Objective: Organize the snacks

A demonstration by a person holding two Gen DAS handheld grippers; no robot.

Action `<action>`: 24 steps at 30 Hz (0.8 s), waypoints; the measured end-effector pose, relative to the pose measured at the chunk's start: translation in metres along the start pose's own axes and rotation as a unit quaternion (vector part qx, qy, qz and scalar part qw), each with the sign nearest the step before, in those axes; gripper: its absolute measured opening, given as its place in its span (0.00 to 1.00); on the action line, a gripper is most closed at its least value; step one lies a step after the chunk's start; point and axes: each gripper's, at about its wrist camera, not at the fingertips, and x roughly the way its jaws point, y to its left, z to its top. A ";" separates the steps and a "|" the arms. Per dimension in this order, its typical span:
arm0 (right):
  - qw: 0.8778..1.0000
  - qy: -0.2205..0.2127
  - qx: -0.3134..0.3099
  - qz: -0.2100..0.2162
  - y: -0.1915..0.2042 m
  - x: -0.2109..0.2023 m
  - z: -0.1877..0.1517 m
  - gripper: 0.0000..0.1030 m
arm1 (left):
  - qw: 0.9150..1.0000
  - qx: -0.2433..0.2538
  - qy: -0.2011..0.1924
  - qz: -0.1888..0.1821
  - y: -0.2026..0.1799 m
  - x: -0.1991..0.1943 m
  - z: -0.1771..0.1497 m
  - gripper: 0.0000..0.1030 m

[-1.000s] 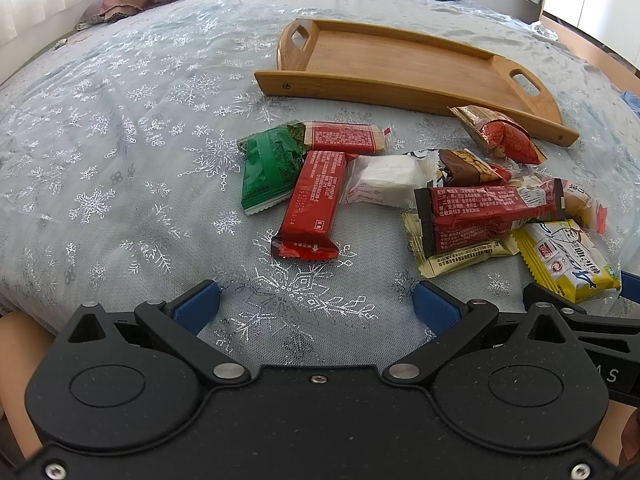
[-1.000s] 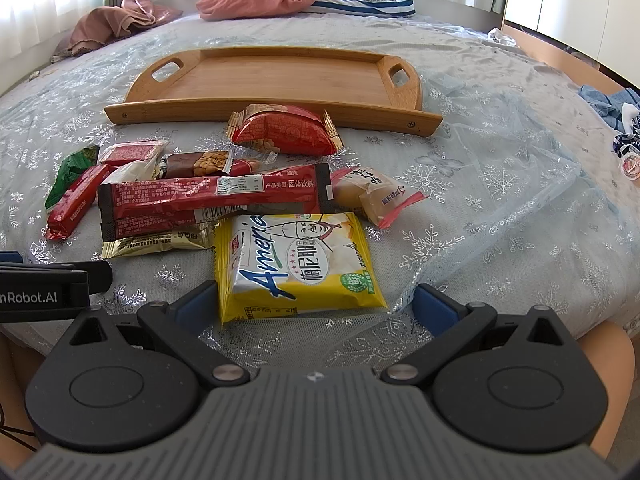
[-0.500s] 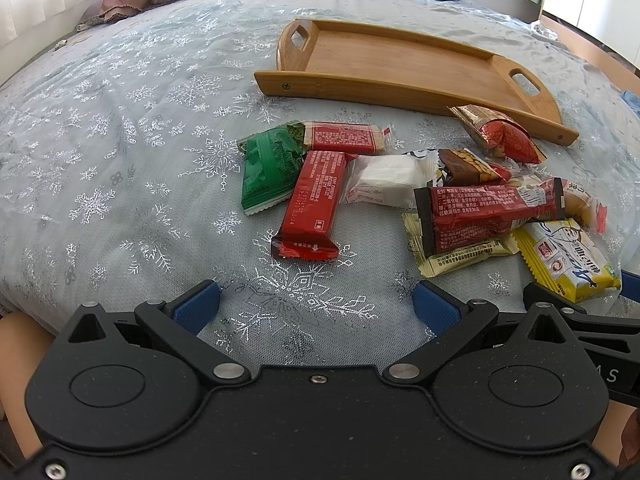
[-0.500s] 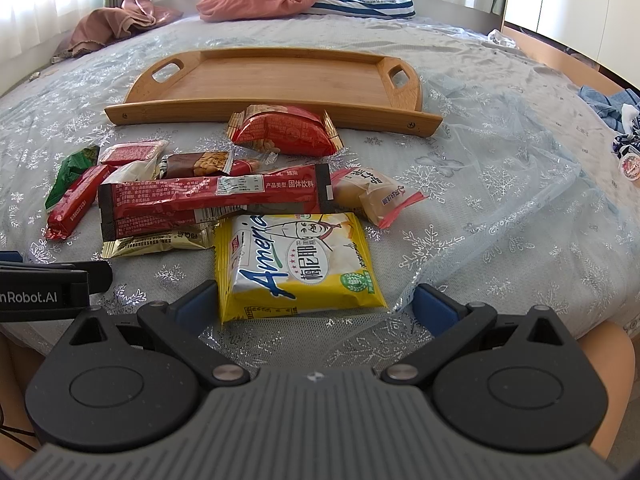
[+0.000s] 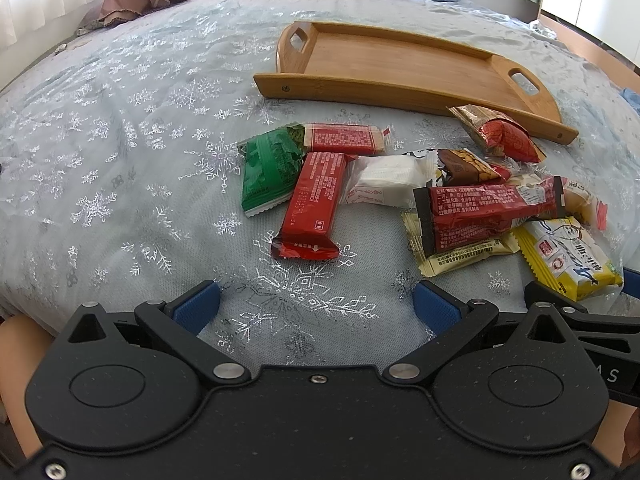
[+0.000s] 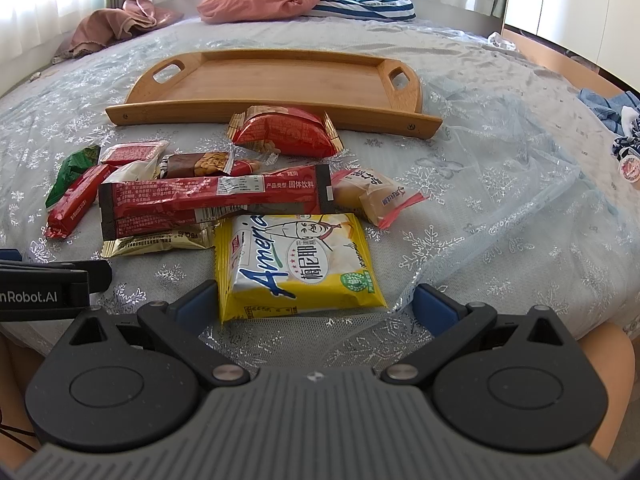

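— Wooden flat tray [image 5: 404, 65] sits past the snack pile. My left gripper [image 5: 316, 300] is wide open over bare cloth.

— And the right view?

— My right gripper [image 6: 316, 300] gapes wide around the yellow square snack packet [image 6: 296, 264].

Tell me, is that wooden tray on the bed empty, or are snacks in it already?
Empty. The wooden tray shows only bare wood inside its rim in both views; every snack, such as the yellow packet, lies on the bedspread before it.
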 end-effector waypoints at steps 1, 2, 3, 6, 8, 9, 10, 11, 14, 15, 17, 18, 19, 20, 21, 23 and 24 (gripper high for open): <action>1.000 0.000 -0.002 0.000 0.000 0.000 0.000 1.00 | 1.000 0.002 0.000 0.000 0.001 0.000 0.001 1.00; 1.000 -0.001 -0.003 0.000 0.000 0.000 0.000 1.00 | 1.000 0.004 -0.002 0.000 0.001 0.000 0.001 1.00; 1.000 -0.002 -0.005 0.000 0.001 -0.003 0.000 1.00 | 1.000 0.006 -0.004 0.000 -0.001 -0.002 0.000 1.00; 1.000 -0.007 -0.011 0.000 0.002 -0.003 0.000 1.00 | 1.000 0.007 -0.010 -0.001 0.000 -0.003 -0.001 1.00; 1.000 -0.009 -0.013 0.001 0.001 -0.003 -0.001 1.00 | 1.000 0.007 -0.011 -0.002 0.001 -0.004 -0.002 1.00; 1.000 -0.008 -0.012 0.001 0.001 -0.002 0.000 1.00 | 1.000 0.008 -0.013 -0.002 0.001 -0.004 -0.002 1.00; 1.000 -0.008 -0.011 0.002 0.001 -0.002 0.001 1.00 | 1.000 0.008 -0.014 -0.002 0.001 -0.004 -0.002 1.00; 1.000 -0.008 -0.012 0.001 0.001 -0.004 -0.002 1.00 | 1.000 0.010 -0.016 -0.002 0.001 -0.004 -0.003 1.00; 1.000 -0.006 -0.013 -0.002 0.002 -0.003 0.000 1.00 | 1.000 0.015 -0.023 -0.005 0.002 -0.003 -0.006 1.00; 1.000 -0.006 -0.015 -0.003 0.002 -0.003 0.001 1.00 | 0.999 0.018 -0.025 -0.007 0.002 -0.004 -0.007 1.00; 1.000 -0.010 -0.017 -0.003 0.003 -0.003 0.000 1.00 | 0.999 0.024 -0.028 -0.009 0.002 -0.004 -0.008 1.00; 1.000 -0.014 -0.021 -0.004 0.003 -0.003 -0.001 1.00 | 0.999 0.025 -0.029 -0.010 0.002 -0.004 -0.009 1.00; 1.000 -0.018 -0.025 -0.004 0.004 -0.003 -0.002 1.00 | 0.999 0.027 -0.030 -0.011 0.002 -0.004 -0.009 1.00; 0.999 -0.021 -0.027 -0.004 0.004 -0.003 -0.003 1.00 | 0.999 0.027 -0.030 -0.012 0.003 -0.004 -0.009 1.00; 0.999 -0.023 -0.027 -0.004 0.004 -0.003 -0.004 1.00 | 0.999 0.027 -0.029 -0.013 0.003 -0.004 -0.009 1.00; 0.999 -0.025 -0.026 -0.004 0.004 -0.003 -0.005 1.00 | 0.999 0.027 -0.028 -0.016 0.003 -0.003 -0.008 1.00; 0.999 -0.024 -0.026 -0.004 0.004 -0.002 -0.004 1.00 | 0.999 0.025 -0.028 -0.017 0.004 -0.004 -0.008 1.00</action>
